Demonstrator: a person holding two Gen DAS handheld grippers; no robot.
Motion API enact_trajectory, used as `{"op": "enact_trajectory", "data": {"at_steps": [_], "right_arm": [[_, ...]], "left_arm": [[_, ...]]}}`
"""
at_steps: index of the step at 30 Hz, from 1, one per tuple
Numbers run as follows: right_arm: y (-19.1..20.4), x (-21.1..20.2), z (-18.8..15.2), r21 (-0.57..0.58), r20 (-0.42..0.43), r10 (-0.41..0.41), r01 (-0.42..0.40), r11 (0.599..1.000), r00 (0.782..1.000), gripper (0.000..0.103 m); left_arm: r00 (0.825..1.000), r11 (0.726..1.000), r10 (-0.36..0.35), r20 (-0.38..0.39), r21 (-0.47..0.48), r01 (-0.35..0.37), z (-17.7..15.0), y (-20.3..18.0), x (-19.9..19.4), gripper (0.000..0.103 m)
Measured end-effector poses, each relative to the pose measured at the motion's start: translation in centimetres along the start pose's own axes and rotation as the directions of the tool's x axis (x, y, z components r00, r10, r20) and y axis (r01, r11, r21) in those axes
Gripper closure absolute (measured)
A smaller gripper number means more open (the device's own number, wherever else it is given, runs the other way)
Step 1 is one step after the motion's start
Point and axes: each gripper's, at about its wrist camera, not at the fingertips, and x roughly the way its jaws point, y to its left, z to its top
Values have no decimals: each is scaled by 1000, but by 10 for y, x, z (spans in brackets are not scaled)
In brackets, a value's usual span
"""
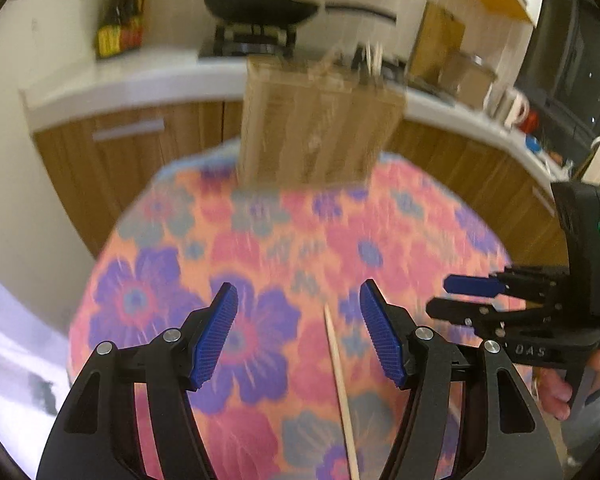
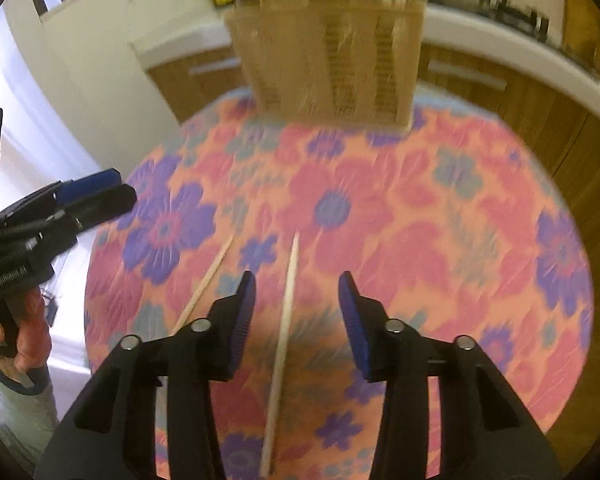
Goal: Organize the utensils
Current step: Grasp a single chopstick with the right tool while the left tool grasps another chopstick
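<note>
On the table: a round top under a flower-patterned cloth [image 2: 440,216] is carrying two loose chopsticks and one tall utensil holder.
Progress: the sorting is looking part done, as a judgement; some utensils are already standing in the holder, while two sticks are still waiting on the cloth.
Holder: a tan, slotted utensil holder [image 2: 332,60] is standing upright at the far edge of the table, with several divided sections.
Holder contents: a few pale sticks [image 1: 374,56] are poking out of its right end; blur is hiding how many, and which section.
Near chopstick: one pale chopstick [image 2: 284,336] is lying flat, pointing toward the holder, between the right tool's jaws but untouched.
Other chopstick: a second chopstick [image 2: 208,280] is lying just to its left, angled, apart from it.
Left tool: the left tool [image 1: 298,332] is hovering spread wide above a chopstick, holding nothing.
Right tool: the right tool [image 2: 296,320] is standing spread, less widely, gripping nothing.
Remaining: both loose sticks are needing a lift into the holder.
</note>
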Motion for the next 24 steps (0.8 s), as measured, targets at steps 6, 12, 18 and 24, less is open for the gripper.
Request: {"op": "enact_trajectory", "data": {"at_steps": [6,12,18,24], "right_arm": [[2,22,-17,28,-90,16,-14,1000,996,72],[9,32,-27,-6,-106,-26,26,1000,994,78],[25,35,-35,-106,-58,-128,121,987,990,95],[15,29,-36,-101,-58,-112,106,989,992,99]], "left_arm": [[993,999,3,-122,35,1,-26,-10,22,48],[981,1000,-10,-194,11,12,-37,-16,40,64],[973,998,43,-226,59,-30,-41,-31,55,64],[960,973,179,-214,185,-140,-42,-55,63,66]]}}
